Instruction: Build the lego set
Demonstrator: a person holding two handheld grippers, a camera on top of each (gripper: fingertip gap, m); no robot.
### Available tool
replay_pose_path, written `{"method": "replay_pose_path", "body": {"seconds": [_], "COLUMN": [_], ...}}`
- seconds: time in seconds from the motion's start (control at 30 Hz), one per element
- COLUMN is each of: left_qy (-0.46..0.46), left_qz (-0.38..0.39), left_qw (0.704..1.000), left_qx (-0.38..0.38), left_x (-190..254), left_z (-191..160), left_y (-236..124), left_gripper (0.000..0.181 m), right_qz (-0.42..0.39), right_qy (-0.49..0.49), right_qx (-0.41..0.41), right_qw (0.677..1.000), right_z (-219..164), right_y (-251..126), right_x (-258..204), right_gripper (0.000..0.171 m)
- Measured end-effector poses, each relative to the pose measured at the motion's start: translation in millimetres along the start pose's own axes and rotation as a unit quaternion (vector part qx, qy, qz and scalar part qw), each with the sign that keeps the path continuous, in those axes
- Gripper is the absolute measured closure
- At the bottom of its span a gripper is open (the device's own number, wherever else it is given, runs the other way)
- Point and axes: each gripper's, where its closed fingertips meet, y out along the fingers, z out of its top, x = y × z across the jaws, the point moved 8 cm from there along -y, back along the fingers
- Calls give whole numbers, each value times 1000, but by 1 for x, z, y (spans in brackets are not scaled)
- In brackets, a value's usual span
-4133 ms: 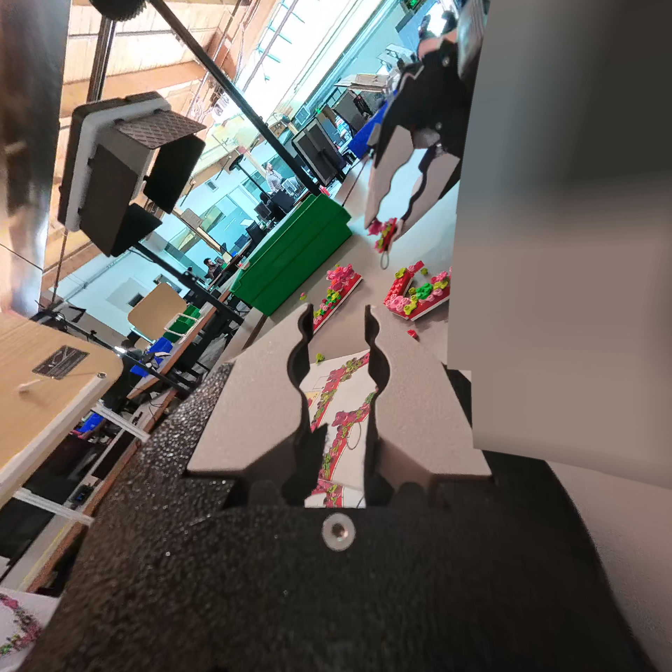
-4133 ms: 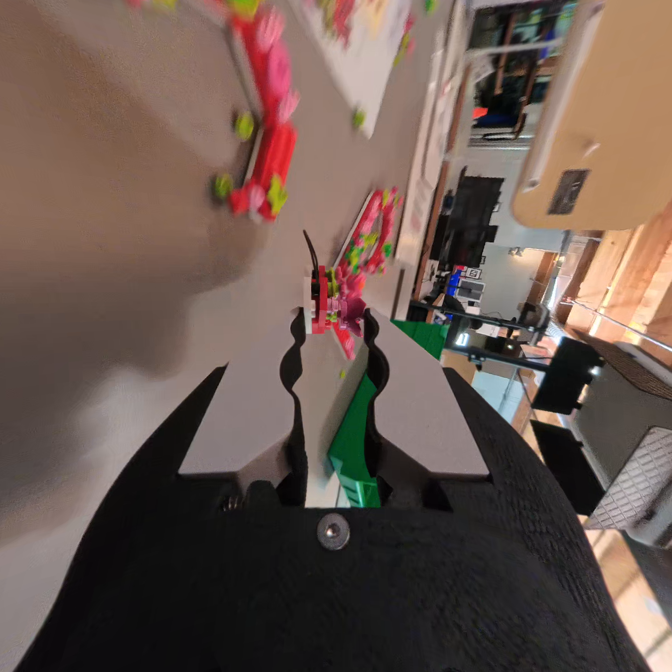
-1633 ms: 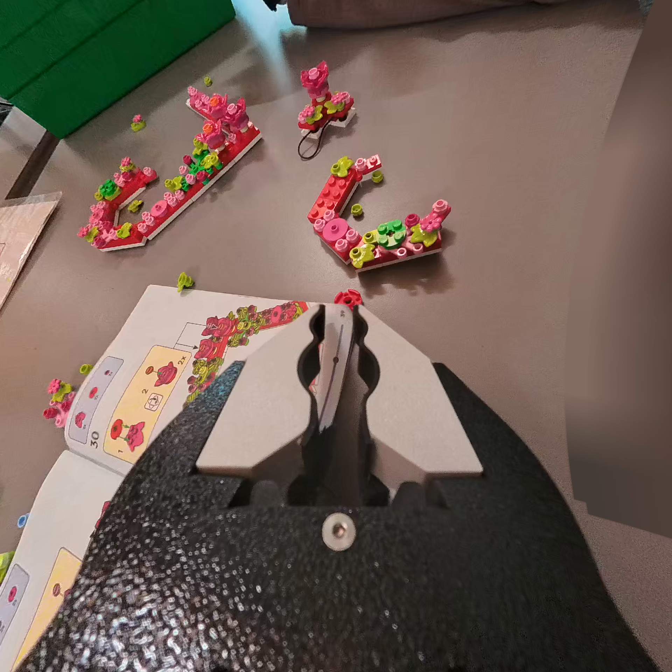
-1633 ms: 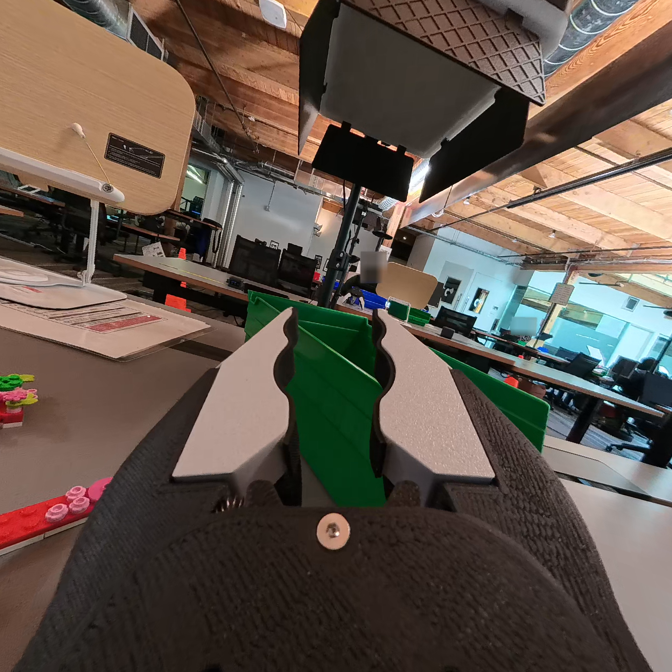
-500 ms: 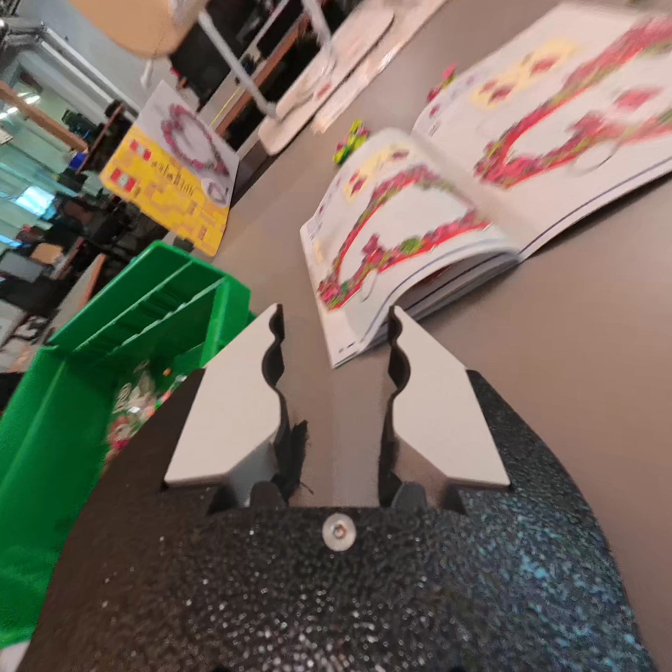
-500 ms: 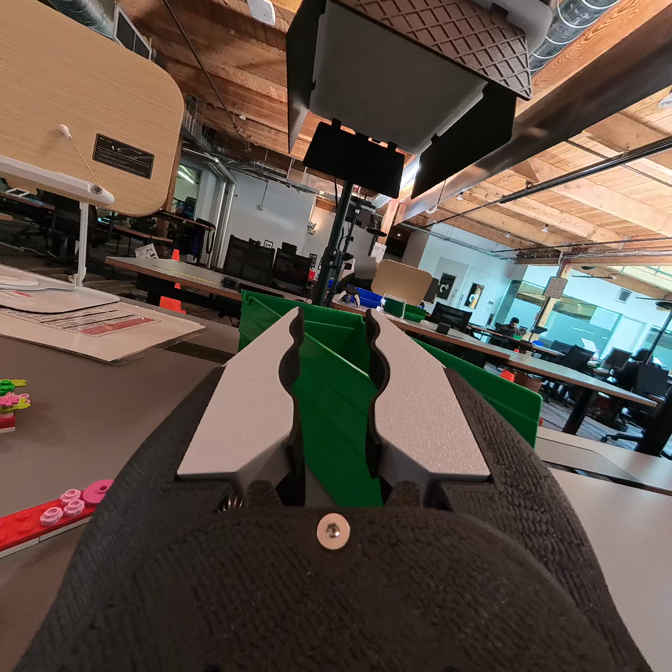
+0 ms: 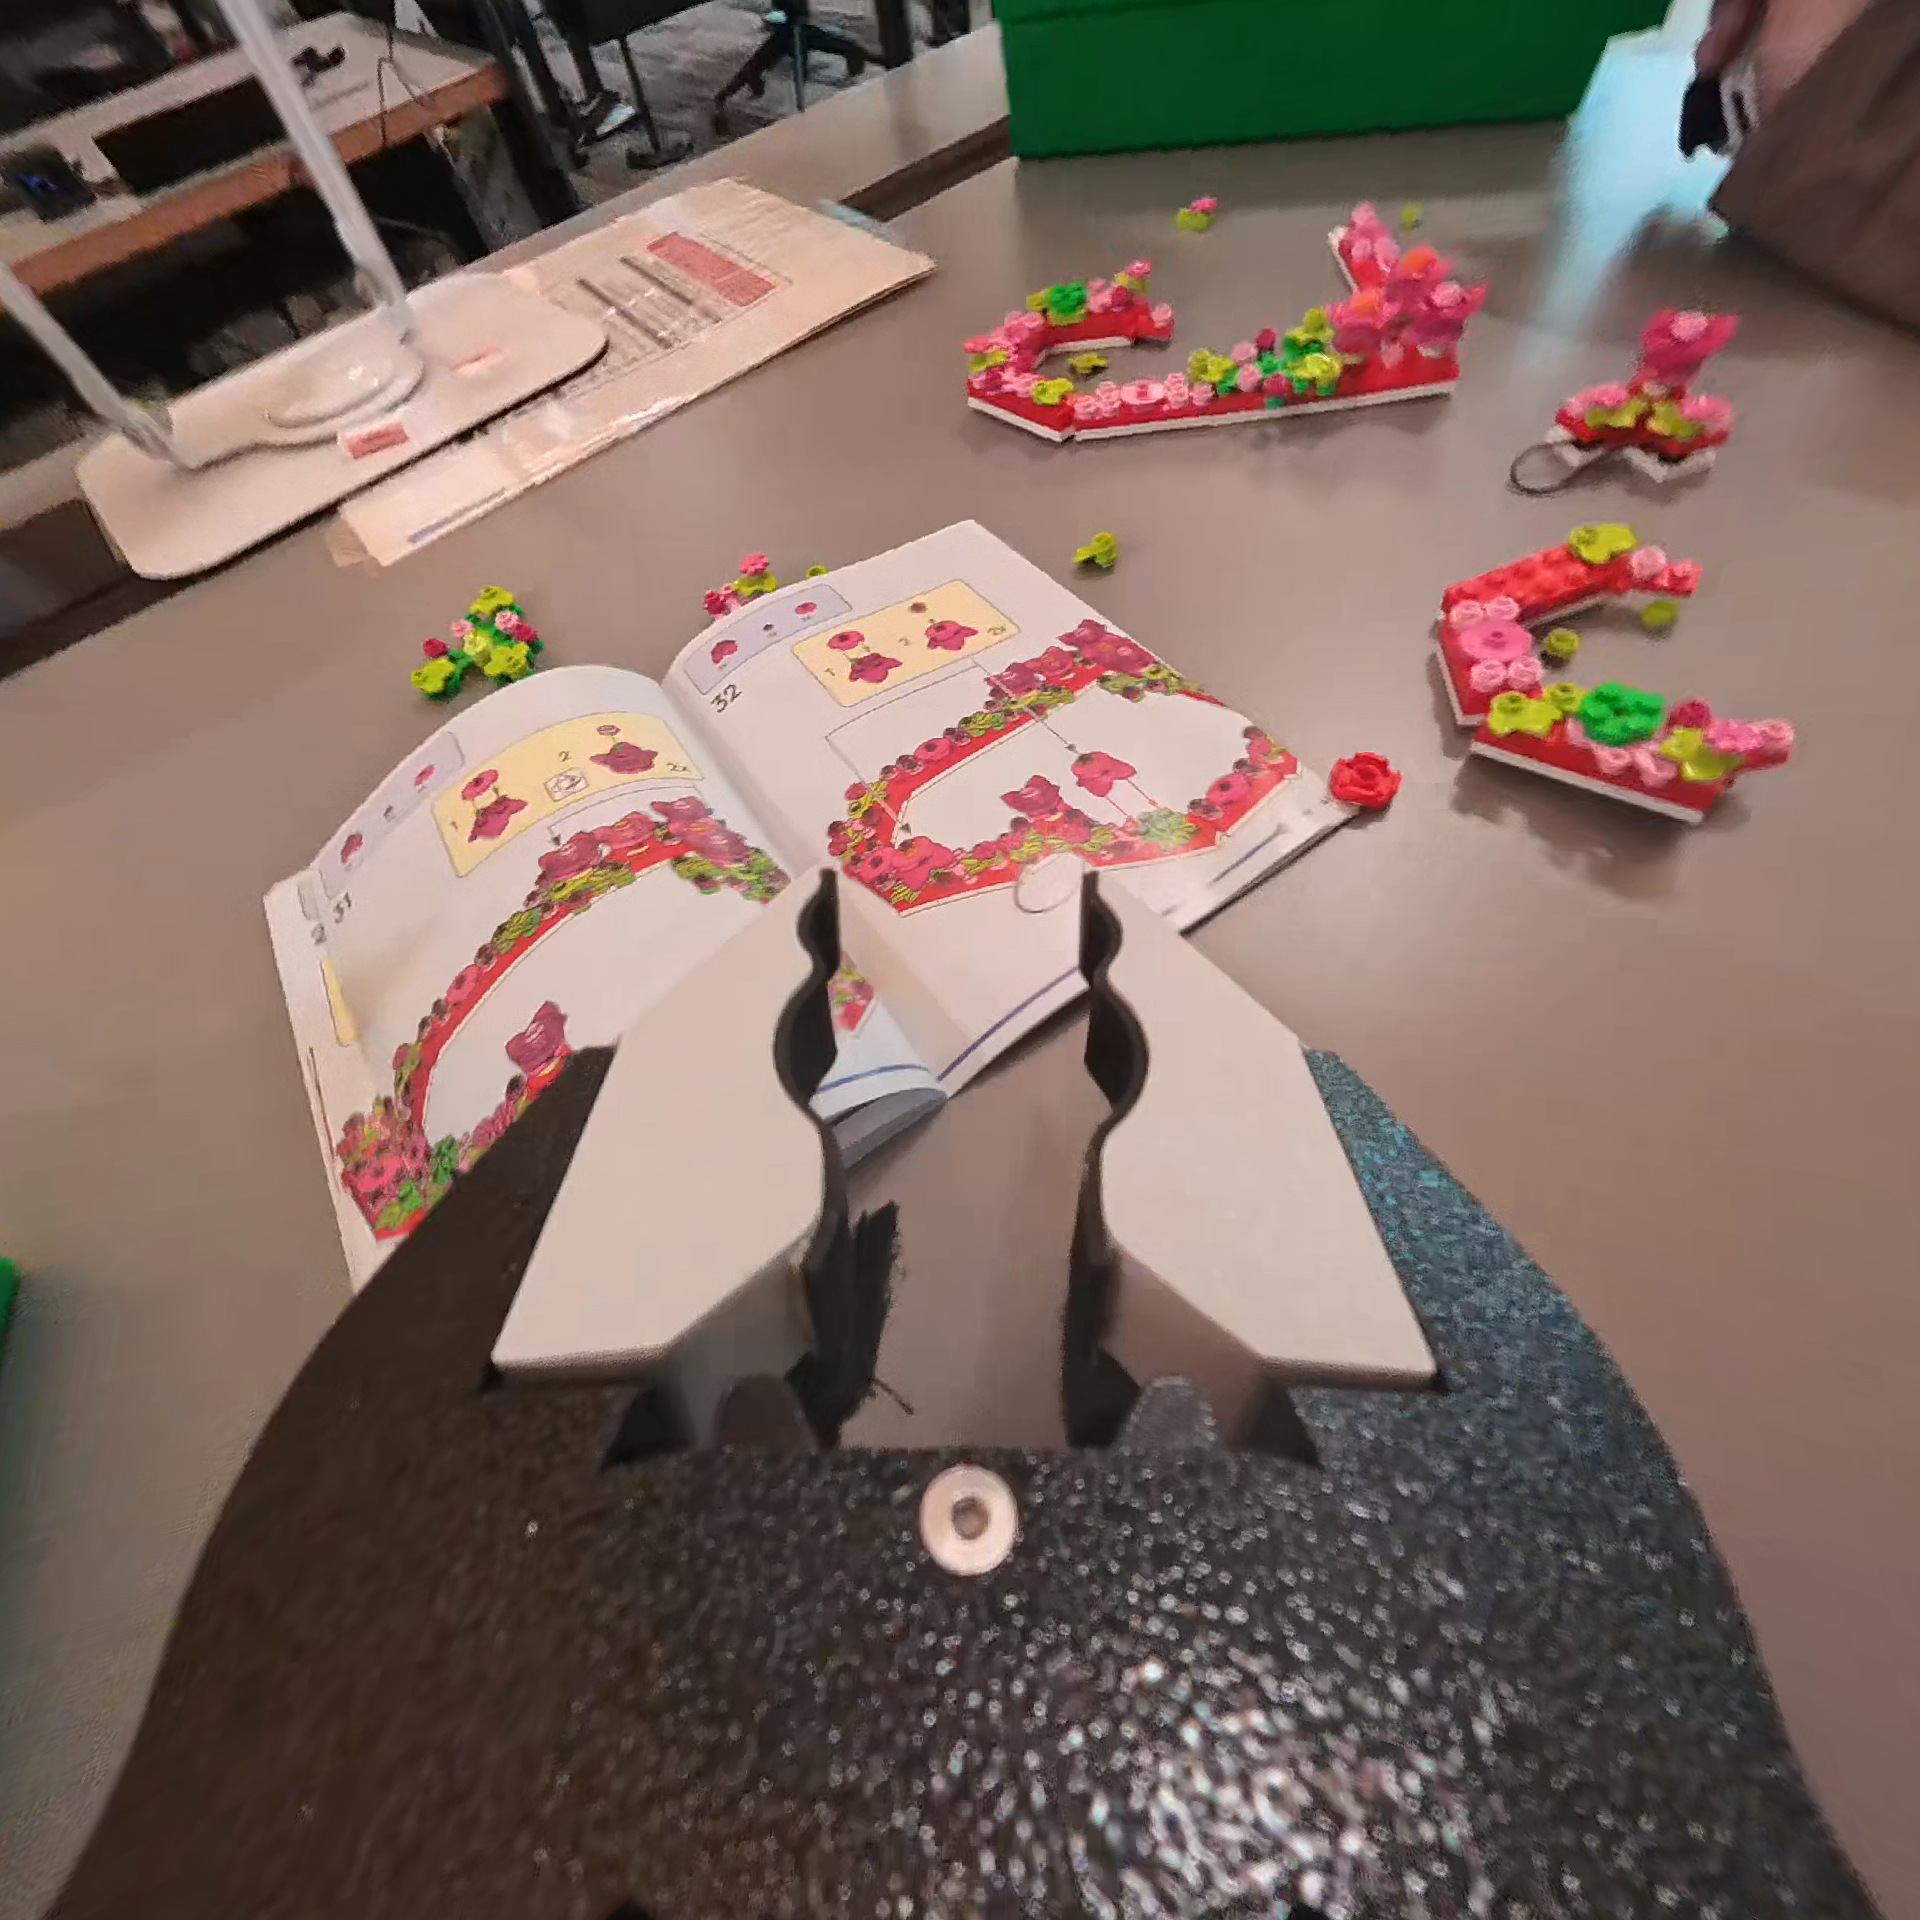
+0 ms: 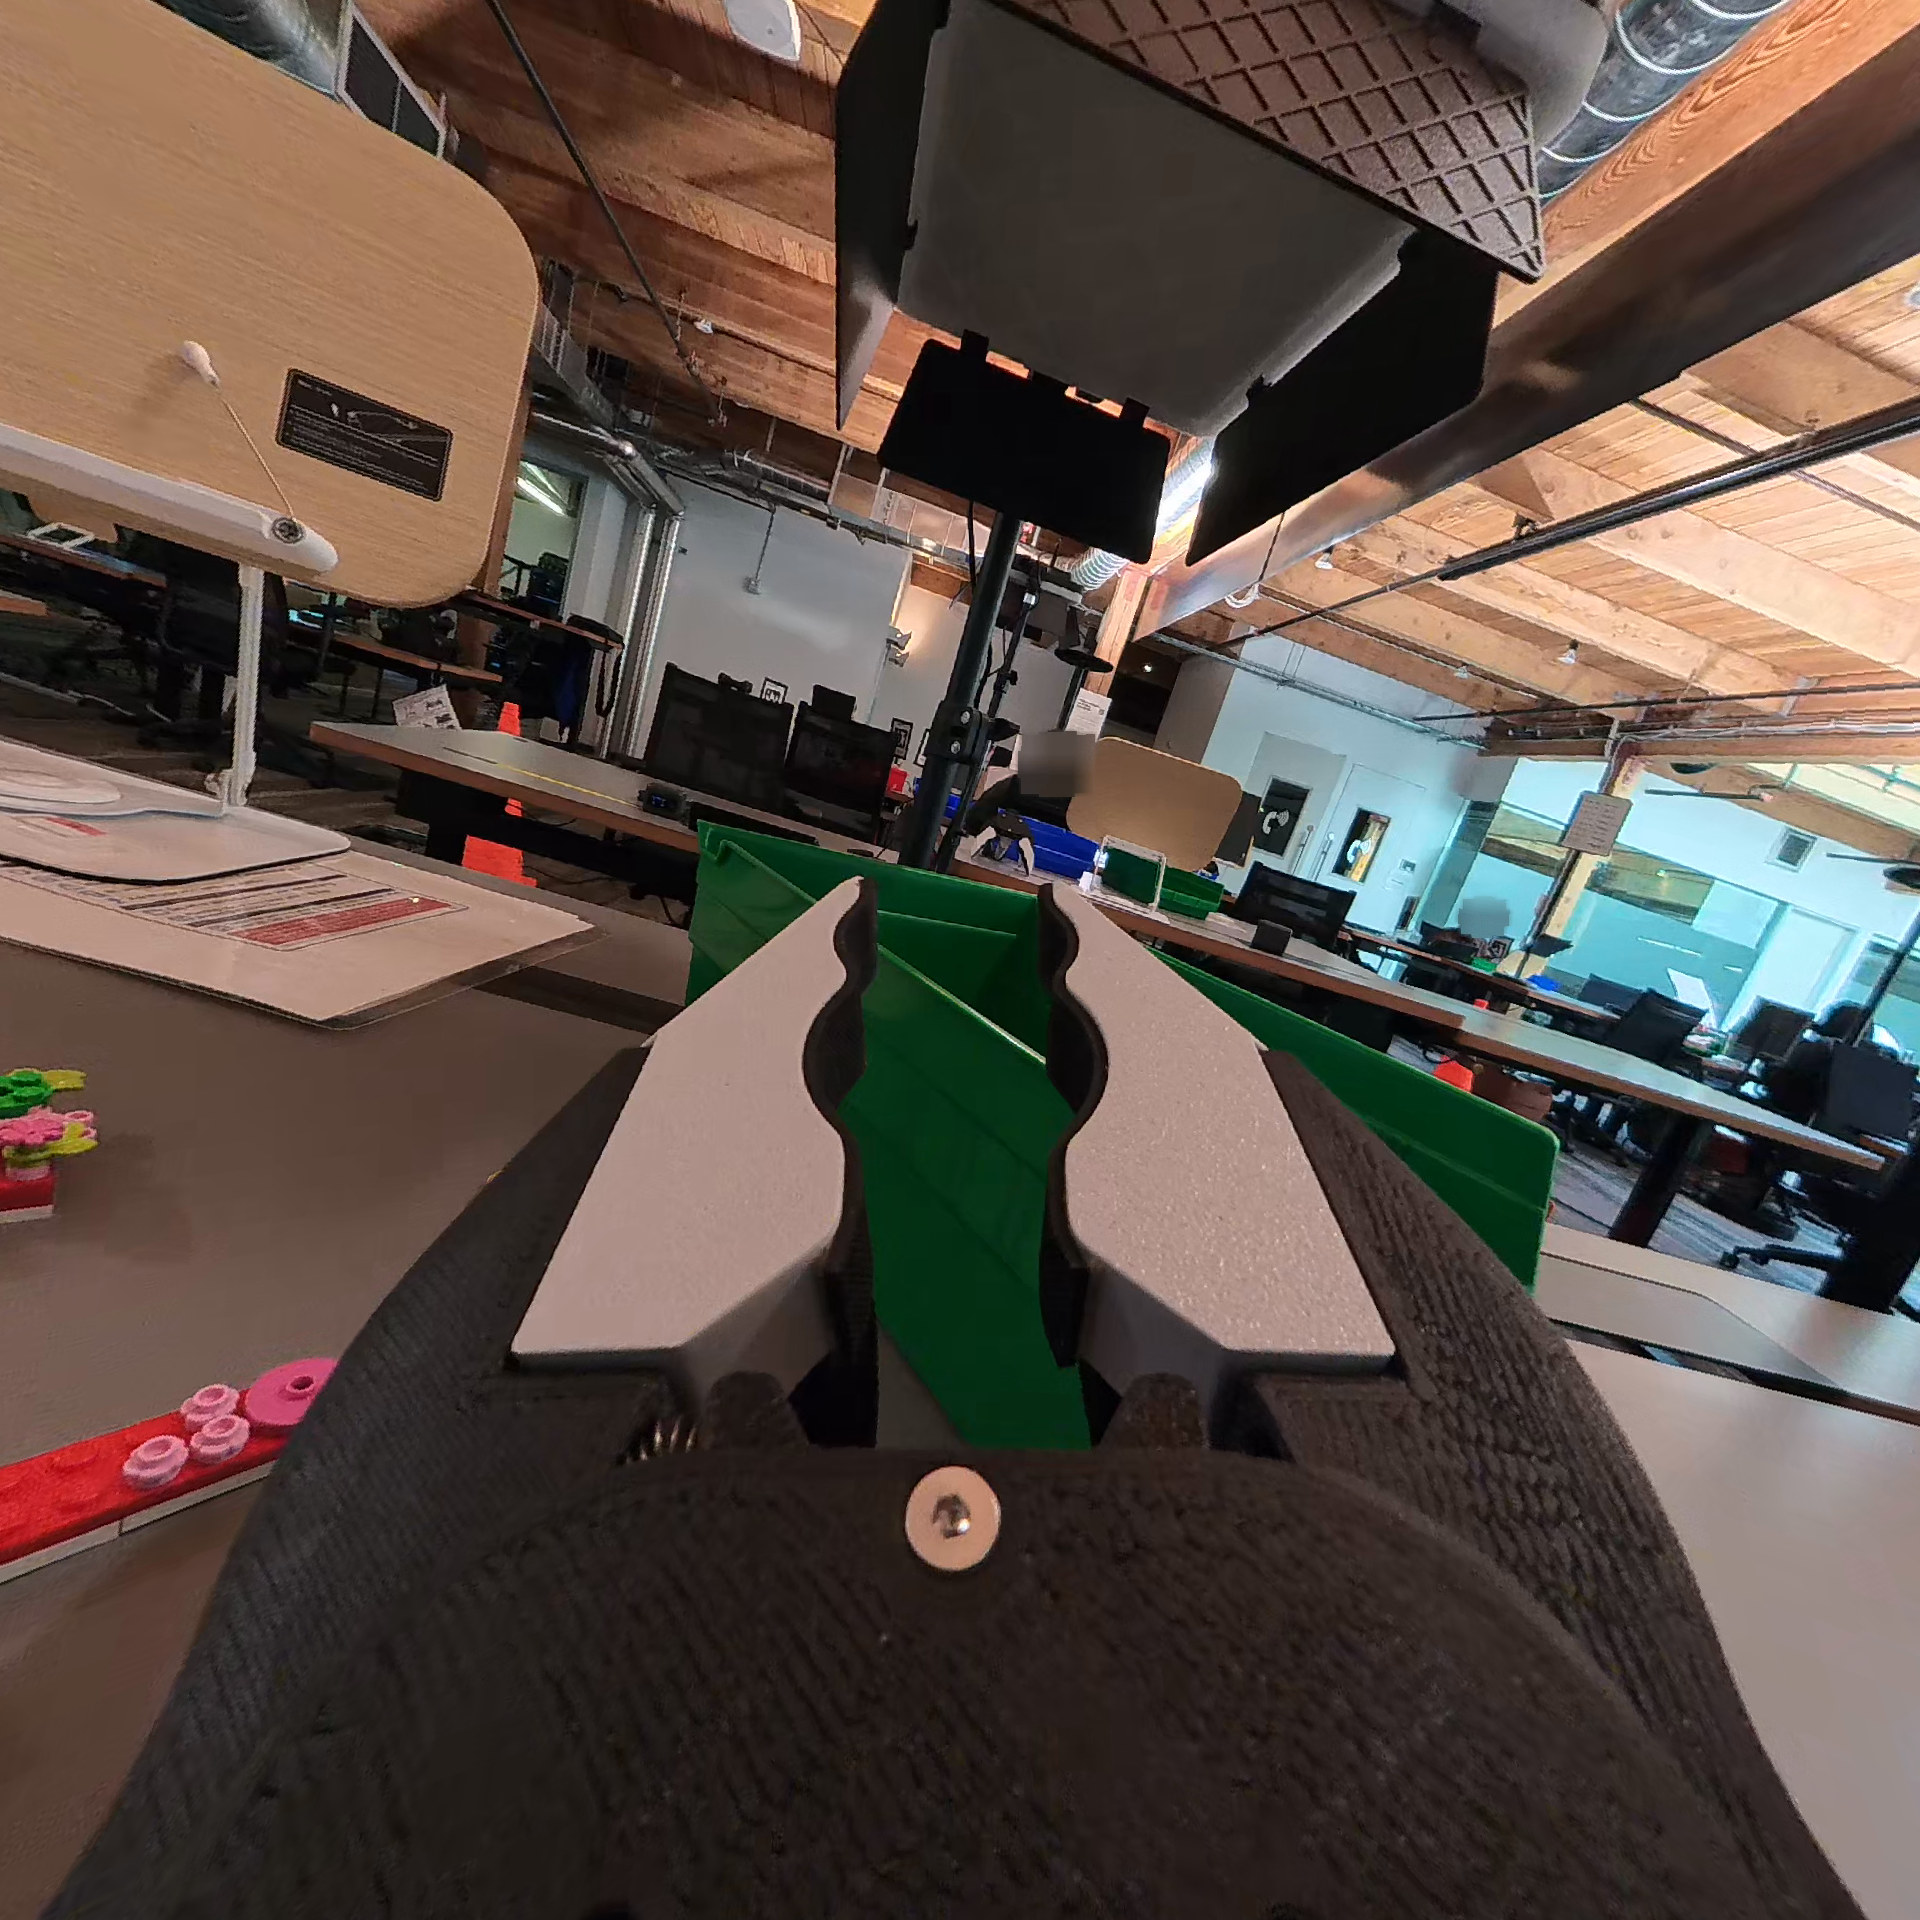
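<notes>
In the left wrist view my left gripper (image 7: pixel 956 899) is open and empty, held above the near edge of the open instruction booklet (image 7: pixel 790 821). Beyond it lie three red lego sections with pink and green flowers: a long one (image 7: pixel 1216 358) at the back, a C-shaped one (image 7: pixel 1579 686) at the right, and a small one with a black loop (image 7: pixel 1642 410). A loose red flower (image 7: pixel 1363 777) lies by the booklet's right corner. My right gripper (image 8: pixel 951 904) is open and empty, low over the table, pointing at a green bin (image 8: pixel 956 1101). A red plate with pink studs (image 8: pixel 145 1465) lies to its left.
Small flower clusters (image 7: pixel 478 649) and loose pieces (image 7: pixel 1096 551) lie around the booklet. A white lamp base on cardboard (image 7: pixel 343 384) stands at the back left. The green bin also shows in the left wrist view (image 7: pixel 1288 73). A lamp head (image 8: pixel 1174 208) hangs overhead. There is about 45 centimeters between the tips of the two grippers. Measured from the fingertips, the loose red flower (image 7: pixel 1363 777) is 9 centimeters or so from the left gripper and 35 centimeters from the right.
My left gripper has let go of the booklet page it pinched, opened, and swung back to face the booklet and the lego sections. My right gripper released the small lego piece, then narrowed slightly.
</notes>
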Motion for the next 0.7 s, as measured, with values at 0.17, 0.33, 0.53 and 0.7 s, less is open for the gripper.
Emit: {"method": "replay_pose_path", "body": {"seconds": [0.17,0.33,0.53,0.7], "left_qy": [-37,-41,-55,-59], "left_qz": [18,38,8,-1], "left_qw": [998,996,994,992], "left_qx": [-50,-76,-95,-111], "left_x": [-21,-27,-24,-24], "left_z": [-14,-24,-32,-35], "left_y": [2,-3,-2,-3], "left_gripper": [137,142,132,128], "right_qz": [1,1,1,2], "right_qy": [-1,1,8,7], "right_qx": [-1,-3,0,-2], "right_qw": [1000,1000,1000,1000], "right_z": [0,-1,-1,-1], "right_y": [0,0,0,0], "right_x": [0,0,1,1], "right_gripper": [143,143,143,143]}}
